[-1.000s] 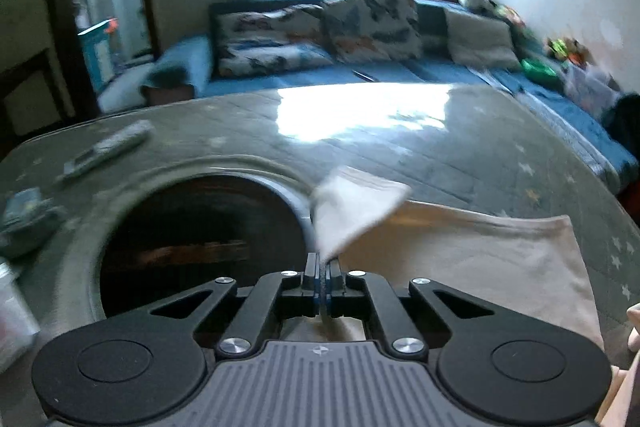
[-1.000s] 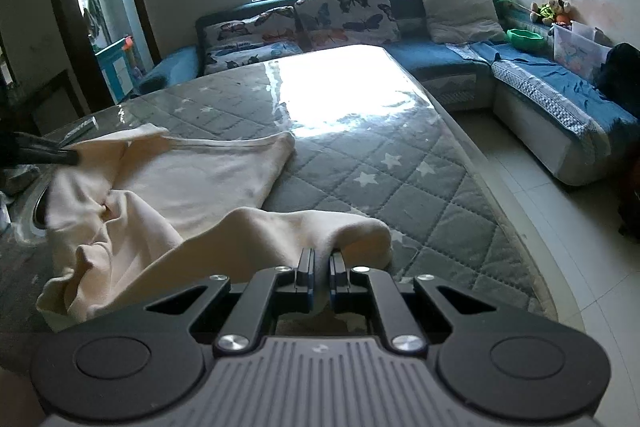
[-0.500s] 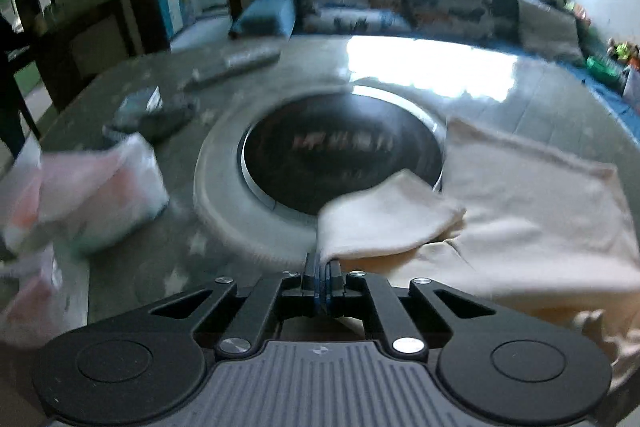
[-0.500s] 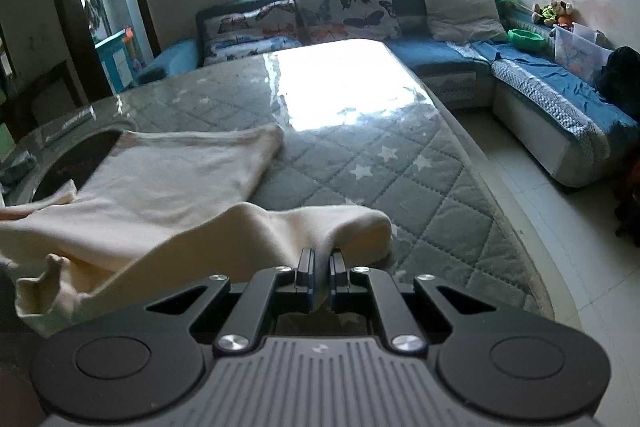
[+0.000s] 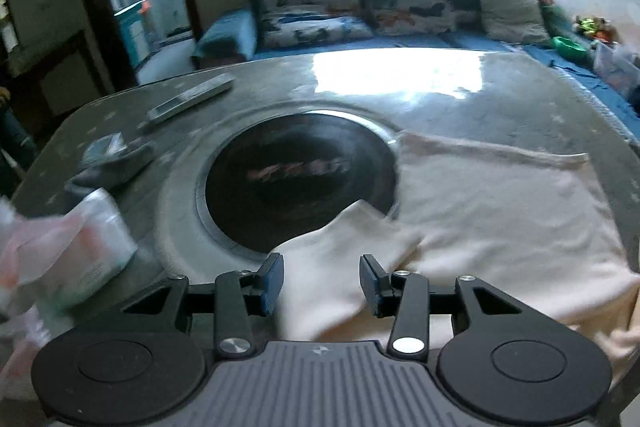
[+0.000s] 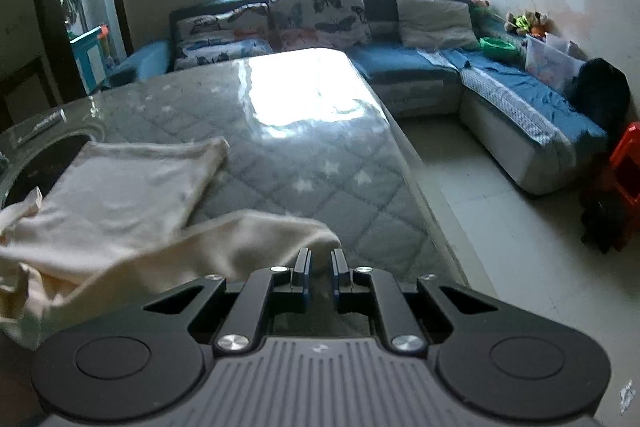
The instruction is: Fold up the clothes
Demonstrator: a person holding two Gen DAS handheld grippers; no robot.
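A cream garment (image 5: 500,203) lies spread on the grey quilted table cover (image 6: 320,163); it also shows in the right wrist view (image 6: 120,203). My left gripper (image 5: 320,277) is open, its jaws wide apart, with a cream sleeve (image 5: 344,255) lying loose between and beyond them. My right gripper (image 6: 319,269) has its jaws slightly apart with the other cream sleeve (image 6: 256,239) lying just in front of them; no cloth shows between the pads.
A round black cooktop (image 5: 296,183) is set in the table at the left. A remote (image 5: 188,103), a dark pouch (image 5: 112,159) and a plastic pack (image 5: 72,251) lie at the left. A blue sofa with cushions (image 6: 320,19) stands behind, floor at the right.
My left gripper has opened and let go of the sleeve, which now lies on the table. My right gripper has opened slightly and the sleeve slipped out forward.
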